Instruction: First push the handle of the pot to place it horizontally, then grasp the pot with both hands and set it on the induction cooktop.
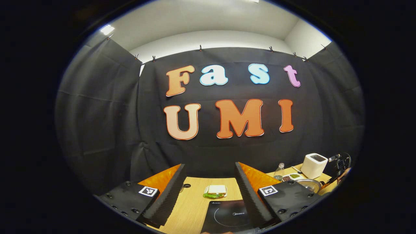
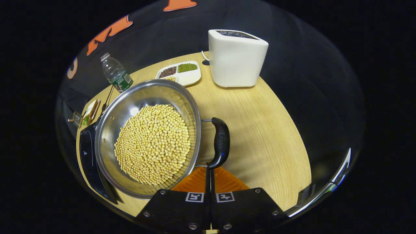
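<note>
**One pot, one cooktop, two grippers**

Right gripper view: the right gripper (image 2: 209, 174), fingers pressed together with nothing between them, has its tips at the near end of the pot's one visible black handle (image 2: 221, 143). The pot (image 2: 110, 130), filled with yellow beans (image 2: 152, 143), sits on the table (image 2: 260, 130), apparently overlapping the cooktop (image 2: 87, 156). Beyond stand one divided dish (image 2: 187, 76), one bottle (image 2: 115, 74) and one toaster (image 2: 236, 58).

Left gripper view: the left gripper (image 1: 209, 191) is spread wide and empty above the cooktop (image 1: 227, 216); one sandwich (image 1: 215, 191) lies farther on.
</note>
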`<action>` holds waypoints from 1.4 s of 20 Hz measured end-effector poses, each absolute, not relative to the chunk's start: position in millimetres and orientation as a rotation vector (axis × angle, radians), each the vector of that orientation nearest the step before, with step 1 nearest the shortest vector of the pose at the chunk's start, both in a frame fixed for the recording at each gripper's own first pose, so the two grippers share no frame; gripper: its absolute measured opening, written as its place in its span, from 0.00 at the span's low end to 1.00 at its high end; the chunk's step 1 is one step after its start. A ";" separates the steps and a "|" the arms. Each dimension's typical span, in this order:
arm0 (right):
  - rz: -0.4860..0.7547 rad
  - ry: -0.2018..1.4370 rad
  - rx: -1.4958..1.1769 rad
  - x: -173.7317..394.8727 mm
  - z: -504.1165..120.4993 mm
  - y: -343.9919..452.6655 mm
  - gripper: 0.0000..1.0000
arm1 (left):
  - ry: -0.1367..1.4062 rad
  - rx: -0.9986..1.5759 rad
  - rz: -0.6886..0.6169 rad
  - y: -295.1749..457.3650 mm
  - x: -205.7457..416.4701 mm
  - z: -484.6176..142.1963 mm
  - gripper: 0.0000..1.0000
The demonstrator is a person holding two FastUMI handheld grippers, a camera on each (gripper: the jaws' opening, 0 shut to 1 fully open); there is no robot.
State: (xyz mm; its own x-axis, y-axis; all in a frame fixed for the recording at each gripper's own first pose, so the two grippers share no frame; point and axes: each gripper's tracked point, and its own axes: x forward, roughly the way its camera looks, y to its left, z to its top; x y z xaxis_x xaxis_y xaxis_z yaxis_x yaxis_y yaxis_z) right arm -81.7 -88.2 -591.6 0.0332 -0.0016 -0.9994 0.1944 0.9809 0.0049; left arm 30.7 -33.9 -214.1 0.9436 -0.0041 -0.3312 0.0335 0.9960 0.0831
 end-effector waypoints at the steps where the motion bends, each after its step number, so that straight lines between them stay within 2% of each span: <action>1: -0.158 1.529 0.158 -77.2 -594.2 -89.0 0.00 | 0.338 0.089 -0.021 -35.7 31.2 -215.4 0.98; 12: -0.183 1.477 0.157 -37.8 -611.0 -97.9 0.00 | 0.388 0.078 -0.076 -77.2 31.9 -244.9 0.99; 13: -0.189 1.472 0.164 -37.5 -608.9 -99.6 0.00 | 0.402 0.072 -0.091 -85.2 32.1 -251.7 0.96; 17: -0.193 1.415 0.187 -29.7 -585.2 -112.0 0.00 | 0.503 0.028 -0.164 -126.7 34.6 -293.6 0.99; 19: -0.175 1.374 0.204 -20.9 -569.1 -112.6 0.03 | 0.583 -0.009 -0.217 -154.0 31.9 -318.3 0.98; 21: -0.152 1.344 0.220 -10.0 -554.6 -104.5 0.10 | 0.658 -0.035 -0.267 -182.0 28.4 -342.4 0.97; 23: -0.123 1.335 0.235 -5.3 -547.0 -94.9 0.21 | 0.732 -0.057 -0.310 -209.7 25.5 -366.2 0.98; 26: -0.088 1.340 0.249 -1.2 -542.0 -87.2 0.49 | 0.858 -0.080 -0.374 -250.5 18.9 -403.8 0.98; 28: -0.068 1.354 0.261 -0.9 -545.4 -81.3 0.59 | 0.934 -0.081 -0.404 -271.2 17.0 -427.5 0.98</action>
State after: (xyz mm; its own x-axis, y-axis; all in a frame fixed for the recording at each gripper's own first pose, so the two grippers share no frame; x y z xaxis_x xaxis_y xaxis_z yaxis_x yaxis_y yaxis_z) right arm -0.9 -81.3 -545.4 0.2181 0.1018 -0.9706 0.1985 0.9691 0.1462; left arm 17.0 -271.2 -427.5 0.5254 -0.3724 -0.7650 0.3030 0.9221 -0.2407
